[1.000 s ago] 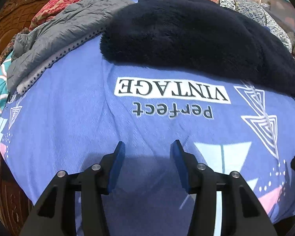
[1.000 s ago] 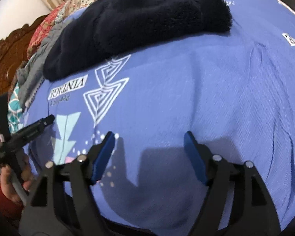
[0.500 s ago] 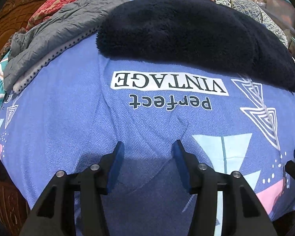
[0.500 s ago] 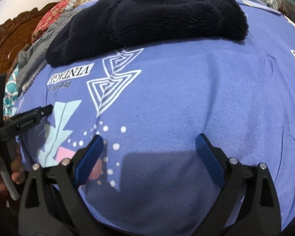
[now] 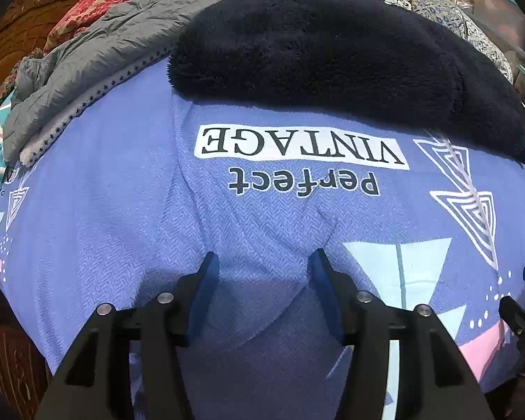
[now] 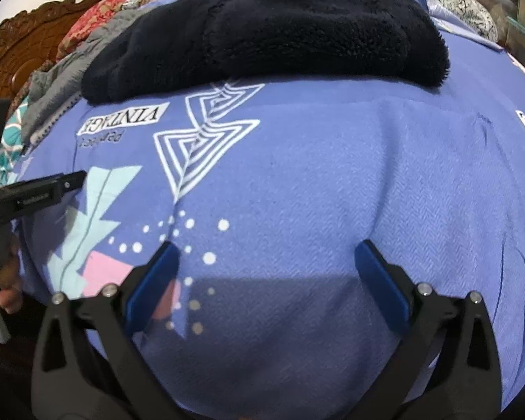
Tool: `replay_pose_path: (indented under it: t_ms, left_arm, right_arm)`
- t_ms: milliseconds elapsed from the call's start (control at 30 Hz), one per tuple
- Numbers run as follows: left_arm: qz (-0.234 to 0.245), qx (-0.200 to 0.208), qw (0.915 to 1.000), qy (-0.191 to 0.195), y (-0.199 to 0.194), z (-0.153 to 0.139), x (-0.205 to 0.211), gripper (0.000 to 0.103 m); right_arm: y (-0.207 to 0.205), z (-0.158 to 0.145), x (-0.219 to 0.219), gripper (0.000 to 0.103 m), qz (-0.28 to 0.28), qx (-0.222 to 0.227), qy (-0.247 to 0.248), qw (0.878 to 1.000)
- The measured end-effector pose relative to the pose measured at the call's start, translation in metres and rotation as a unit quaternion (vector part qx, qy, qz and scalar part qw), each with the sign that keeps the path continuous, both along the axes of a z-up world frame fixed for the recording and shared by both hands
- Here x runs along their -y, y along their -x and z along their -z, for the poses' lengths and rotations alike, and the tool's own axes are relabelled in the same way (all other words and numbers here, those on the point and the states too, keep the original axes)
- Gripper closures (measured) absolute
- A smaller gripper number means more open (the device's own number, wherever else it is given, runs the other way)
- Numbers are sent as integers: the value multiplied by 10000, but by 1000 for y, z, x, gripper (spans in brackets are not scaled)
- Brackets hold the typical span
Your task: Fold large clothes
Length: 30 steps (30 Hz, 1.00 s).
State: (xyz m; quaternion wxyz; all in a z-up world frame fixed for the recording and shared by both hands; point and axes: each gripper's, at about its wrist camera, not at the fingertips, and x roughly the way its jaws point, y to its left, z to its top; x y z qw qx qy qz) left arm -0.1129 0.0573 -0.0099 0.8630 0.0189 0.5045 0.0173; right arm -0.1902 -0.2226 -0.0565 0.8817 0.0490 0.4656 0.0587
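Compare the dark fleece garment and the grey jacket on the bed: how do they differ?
The dark fleece garment is navy and plush; the grey jacket is smooth, quilted, with a pale dotted lining showing. The fleece lies in a compact folded bundle; the jacket lies rumpled. The fleece sits centrally above the "VINTAGE" print; the jacket lies to its left. Both rest on the blue bedspread.
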Motion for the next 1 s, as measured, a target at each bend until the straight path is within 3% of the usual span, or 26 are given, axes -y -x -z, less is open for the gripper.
replay_pose_path:
  t_ms: [333,1000]
  left_arm:
    - [22,-73,10000,-45,0,0,4,27]
    - [116,-86,9997,-203,0,1,7,26]
  right_arm:
    - [0,0,1,5,268,-3,-177,9995]
    - [-3,0,0,5,234,-67,-58,9997]
